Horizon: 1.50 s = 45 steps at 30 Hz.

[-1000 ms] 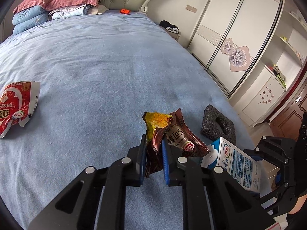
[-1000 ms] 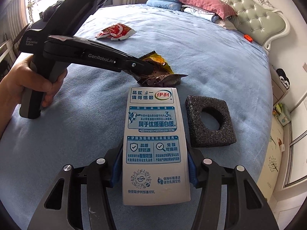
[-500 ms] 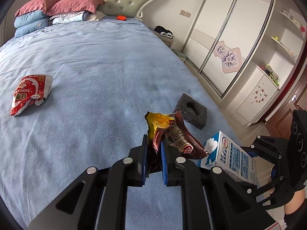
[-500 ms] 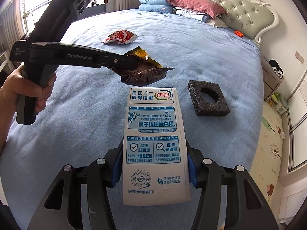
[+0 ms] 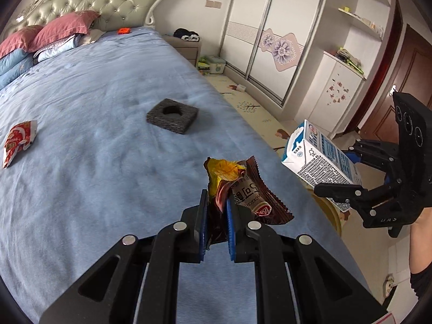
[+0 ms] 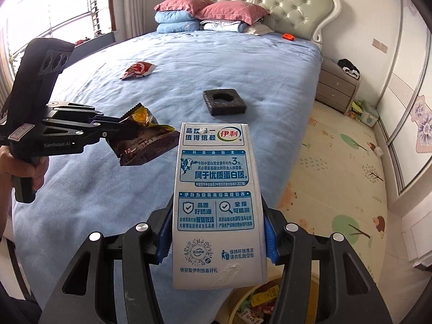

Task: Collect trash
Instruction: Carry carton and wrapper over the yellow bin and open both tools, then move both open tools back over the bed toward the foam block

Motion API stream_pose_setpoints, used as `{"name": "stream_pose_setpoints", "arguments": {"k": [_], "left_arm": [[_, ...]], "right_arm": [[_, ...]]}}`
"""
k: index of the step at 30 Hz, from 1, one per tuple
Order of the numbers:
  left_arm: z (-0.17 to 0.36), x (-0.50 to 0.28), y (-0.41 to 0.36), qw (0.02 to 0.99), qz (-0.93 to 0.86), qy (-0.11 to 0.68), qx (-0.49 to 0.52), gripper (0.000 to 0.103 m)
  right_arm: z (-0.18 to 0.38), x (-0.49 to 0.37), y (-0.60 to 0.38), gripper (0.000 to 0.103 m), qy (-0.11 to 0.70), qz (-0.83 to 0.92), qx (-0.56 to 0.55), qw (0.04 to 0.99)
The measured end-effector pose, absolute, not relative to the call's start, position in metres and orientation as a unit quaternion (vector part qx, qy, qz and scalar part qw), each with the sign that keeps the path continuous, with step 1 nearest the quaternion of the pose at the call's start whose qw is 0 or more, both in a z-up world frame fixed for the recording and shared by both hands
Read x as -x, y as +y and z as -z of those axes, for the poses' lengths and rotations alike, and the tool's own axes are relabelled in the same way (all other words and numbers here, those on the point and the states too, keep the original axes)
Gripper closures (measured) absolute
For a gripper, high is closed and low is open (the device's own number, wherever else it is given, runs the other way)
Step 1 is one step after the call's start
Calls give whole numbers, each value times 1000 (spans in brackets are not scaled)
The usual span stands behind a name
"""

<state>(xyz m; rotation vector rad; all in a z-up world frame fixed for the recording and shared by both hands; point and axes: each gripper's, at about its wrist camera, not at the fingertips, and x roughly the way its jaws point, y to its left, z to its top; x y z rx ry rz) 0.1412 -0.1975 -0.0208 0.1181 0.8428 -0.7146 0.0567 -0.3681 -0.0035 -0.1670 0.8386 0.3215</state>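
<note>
My left gripper is shut on a brown and yellow snack wrapper and holds it above the blue bed near its right edge; it also shows in the right wrist view. My right gripper is shut on a white and blue milk carton, held past the bed's edge above a yellow bin with wrappers inside. The carton also shows in the left wrist view. A red snack bag and a black foam block lie on the bed.
Pillows and a small orange object lie by the headboard. A nightstand and a sliding wardrobe stand right of the bed. A patterned floor mat covers the floor beside it.
Both grippers have pulled back and to the right, away from the bed's middle, each keeping its item. The carton now hangs over the bin beside the bed.
</note>
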Motion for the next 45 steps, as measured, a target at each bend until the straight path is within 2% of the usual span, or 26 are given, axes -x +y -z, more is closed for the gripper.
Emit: {"name": "stream_pose_setpoints", "arguments": {"k": [7,19,30,32,33,34,35,36,45], "left_arm": [[25,-104,-293,816,406,402,-91,91],[74,-50,-469,730,500,435,-167,90],[118,-49,-531,699,491,476,-210,90],[124,-53,-533,698,485,482,-215,84],[125,-55,-532,703,476,483,-216,66],[127,-58,-531,711,462,484,-217,38],[127,-60,-530,718,451,485,-215,28],[127,-61,-528,723,445,486,-209,24],[121,-73,-518,727,443,491,-185,24]], "right_arm": [[11,-3,-454,50,410,-89,37,907],[54,82,-590,50,438,16,-38,898],[105,95,-631,50,465,18,-78,882],[113,92,-634,49,469,13,-90,878],[117,89,-635,48,474,11,-99,875],[122,87,-637,40,479,11,-109,871],[124,85,-638,37,482,16,-115,869],[126,85,-639,37,481,21,-118,868],[127,97,-643,38,479,30,-137,866]]}}
